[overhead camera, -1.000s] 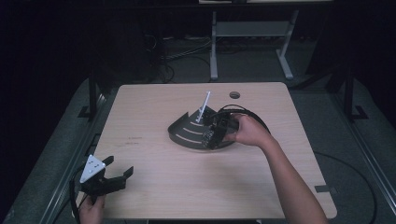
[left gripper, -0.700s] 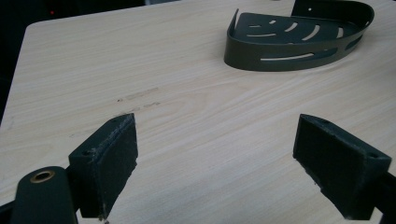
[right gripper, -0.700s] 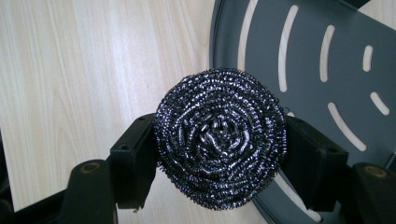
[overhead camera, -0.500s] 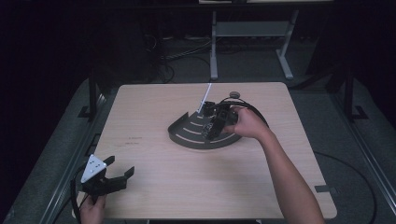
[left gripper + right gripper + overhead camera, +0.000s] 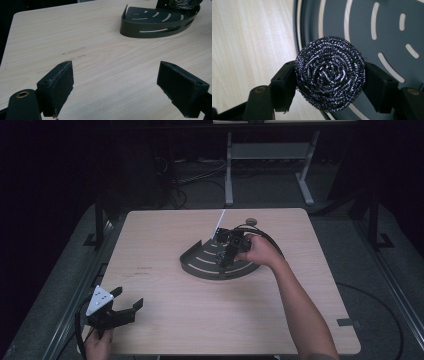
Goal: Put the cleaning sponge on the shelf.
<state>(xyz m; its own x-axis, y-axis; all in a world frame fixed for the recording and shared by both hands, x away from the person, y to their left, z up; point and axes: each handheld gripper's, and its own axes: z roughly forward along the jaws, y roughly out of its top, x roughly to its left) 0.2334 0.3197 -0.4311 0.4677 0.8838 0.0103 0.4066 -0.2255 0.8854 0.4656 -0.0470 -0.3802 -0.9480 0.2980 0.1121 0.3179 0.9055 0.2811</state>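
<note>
A dark grey slotted corner tray (image 5: 200, 265) lies on the middle of the wooden table. My right gripper (image 5: 227, 254) hangs over the tray's right part, jaws pointing down. In the right gripper view it (image 5: 329, 83) is shut on a round steel wool scourer (image 5: 329, 72), pads pressing its two sides, just above the tray floor (image 5: 392, 30) near its rim. My left gripper (image 5: 125, 307) rests at the table's front left corner, open. Its jaws (image 5: 115, 85) have nothing between them and face the tray (image 5: 150, 26) across bare wood.
A small round dark disc (image 5: 251, 221) lies near the table's far edge behind the tray. A black cable (image 5: 272, 245) loops from the right gripper over the table. A metal stand (image 5: 270, 155) is on the floor beyond. Dark drop-offs surround the table.
My right hand has shifted a little over the tray and sunk closer to its floor, still holding the scourer. The left gripper has stayed in place.
</note>
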